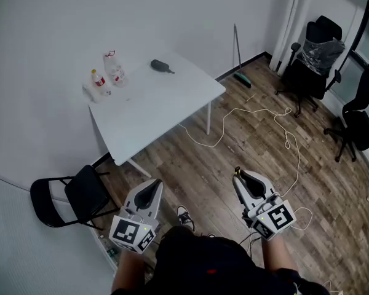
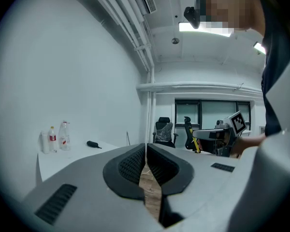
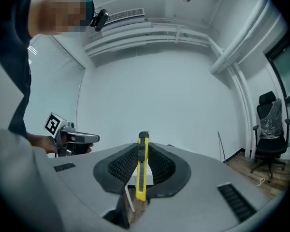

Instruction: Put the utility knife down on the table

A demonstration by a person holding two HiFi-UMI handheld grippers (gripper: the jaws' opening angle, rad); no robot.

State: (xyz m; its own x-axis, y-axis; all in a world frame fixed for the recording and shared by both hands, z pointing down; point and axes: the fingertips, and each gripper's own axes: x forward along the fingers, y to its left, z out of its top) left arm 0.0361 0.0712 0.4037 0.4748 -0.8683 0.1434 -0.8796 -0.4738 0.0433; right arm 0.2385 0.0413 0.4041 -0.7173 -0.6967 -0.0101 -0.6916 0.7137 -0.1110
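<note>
Head view, right gripper [image 1: 240, 178]: pinches the utility knife [image 1: 237, 173] above the wooden floor [image 1: 194, 168]; only the knife's tip shows.
Head view, left gripper [image 1: 152, 188]: jaws pressed together, empty.
Head view, table [image 1: 166, 106]: white, well apart ahead; bears bottles [image 1: 114, 68] and a dark object [image 1: 162, 66].
Head view, surroundings: cable [image 1: 258, 120] across the floor; folding chair [image 1: 74, 195] beside the table.
Left gripper view: pads meet with nothing between; knife seen far right.
Right gripper view, knife: yellow body clamped between the pads, long axis along the jaws, black end pointing forward.
Writing: bottle labels red, unreadable.
</note>
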